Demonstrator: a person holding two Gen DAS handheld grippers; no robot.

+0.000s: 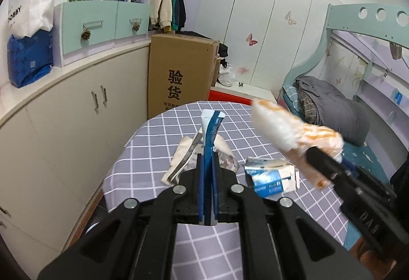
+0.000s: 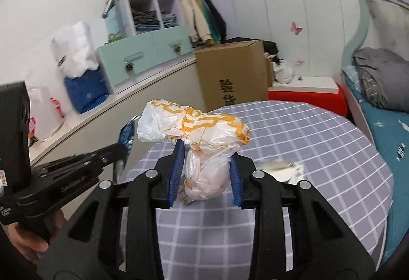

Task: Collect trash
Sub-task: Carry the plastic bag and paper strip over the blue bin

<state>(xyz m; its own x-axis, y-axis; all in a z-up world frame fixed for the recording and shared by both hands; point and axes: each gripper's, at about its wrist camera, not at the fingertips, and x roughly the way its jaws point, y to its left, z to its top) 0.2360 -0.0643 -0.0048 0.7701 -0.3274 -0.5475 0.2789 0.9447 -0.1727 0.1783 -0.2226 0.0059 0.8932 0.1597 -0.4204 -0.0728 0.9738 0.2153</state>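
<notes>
With the round desk (image 1: 158, 152) in its grey cloth of white grid lines as the landmark, the long cream cabinet with metal handles (image 1: 76, 111) runs along its left, and a tall brown cardboard box printed with black characters (image 1: 179, 73) stands just behind its far left edge. Above the near middle of the desk, the left tongs (image 1: 208, 159) are clamped shut on a thin blue-and-white foil wrapper (image 1: 211, 126), which stands upright between the blue pads. On the desk behind them lies a crumpled beige paper scrap with a grey stripe (image 1: 181, 159), and just to its right a flattened blue-and-white carton (image 1: 271, 175) rests on the cloth. Over the right part of the desk, the right tongs (image 2: 205, 170) grip a crumpled white plastic bag with orange print (image 2: 194, 131), lifted clear of the cloth; its bunched bulk sits between the blue pads and its upper part bulges above the tips. Right of the desk stands a bed with a teal sheet and a grey bundled quilt (image 1: 340, 111).
</notes>
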